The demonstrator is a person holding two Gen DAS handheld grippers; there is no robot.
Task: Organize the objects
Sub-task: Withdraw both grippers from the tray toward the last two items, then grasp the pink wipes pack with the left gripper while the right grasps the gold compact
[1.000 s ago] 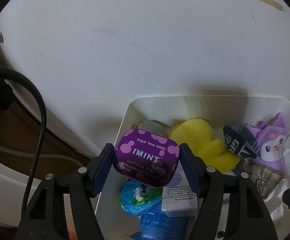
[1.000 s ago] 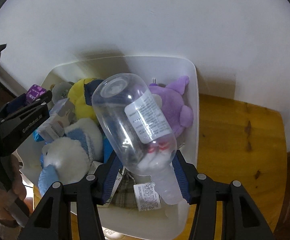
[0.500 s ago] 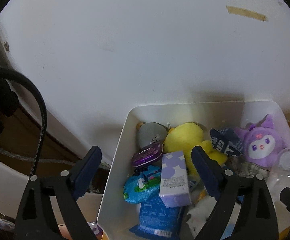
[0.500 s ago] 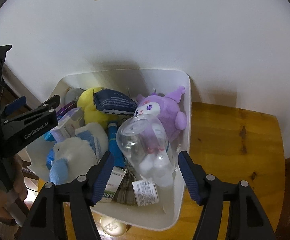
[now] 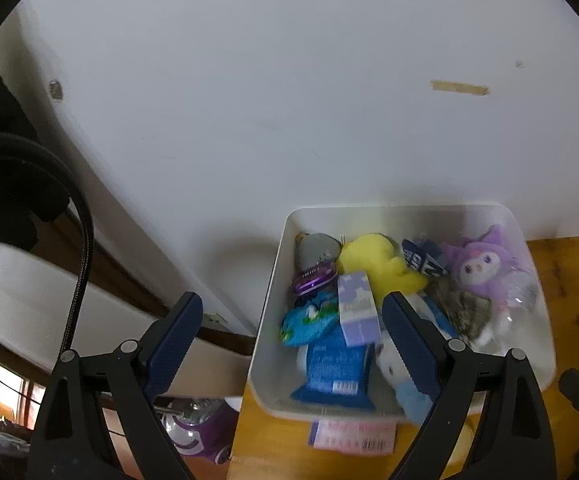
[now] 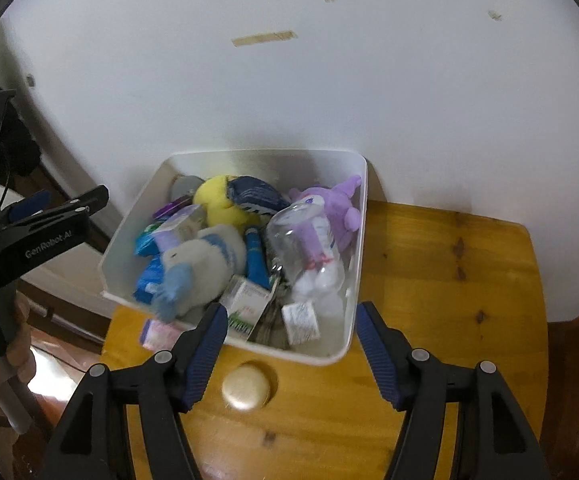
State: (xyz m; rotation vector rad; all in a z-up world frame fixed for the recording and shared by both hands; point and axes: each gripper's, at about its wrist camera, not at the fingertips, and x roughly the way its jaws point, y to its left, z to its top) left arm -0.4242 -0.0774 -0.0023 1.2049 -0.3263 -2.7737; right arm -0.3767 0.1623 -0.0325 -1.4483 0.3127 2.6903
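A white bin stands on a wooden table against the wall, full of small items. The purple mint tin lies at its back left, beside a yellow plush duck. A clear plastic bottle lies at the bin's right, next to a purple plush. My left gripper is open and empty, raised over the bin's left edge. My right gripper is open and empty above the bin's near wall.
A gold round lid and a pink packet lie on the table in front of the bin. A white and blue plush fills the bin's front left. A purple appliance sits below the table's left edge.
The left gripper let go of the mint tin and the right let go of the bottle; both now lie in the bin. Both grippers opened and drew back upward.
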